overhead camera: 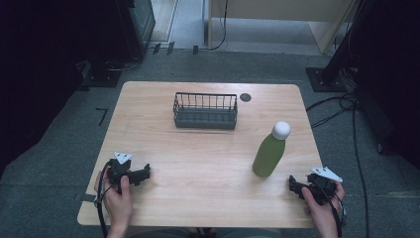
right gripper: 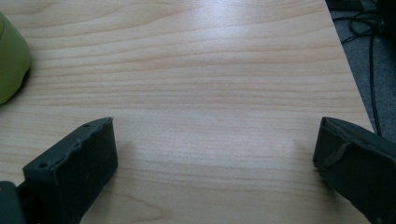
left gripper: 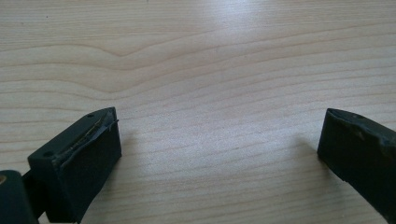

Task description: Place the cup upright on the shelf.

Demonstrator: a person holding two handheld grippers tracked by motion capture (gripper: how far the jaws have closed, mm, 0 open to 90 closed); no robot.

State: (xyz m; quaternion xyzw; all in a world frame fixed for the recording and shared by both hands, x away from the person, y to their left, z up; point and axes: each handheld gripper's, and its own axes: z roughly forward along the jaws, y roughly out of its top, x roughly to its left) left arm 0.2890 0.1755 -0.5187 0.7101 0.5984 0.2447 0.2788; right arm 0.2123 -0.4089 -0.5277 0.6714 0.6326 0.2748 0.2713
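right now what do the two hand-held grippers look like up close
Both are black. The left hand-held gripper and right hand-held gripper each carry a pale three-cornered plate on top and trail a dark cable back along the hand. In each gripper view, the two jaws are blocky black pads with small holes in their upper faces and rough, worn edges.

Black two-jaw left gripper [overhead camera: 143, 173] and right gripper [overhead camera: 293, 184], each topped by grey three-cornered plate, trailing black cable; chipped jaw edges.
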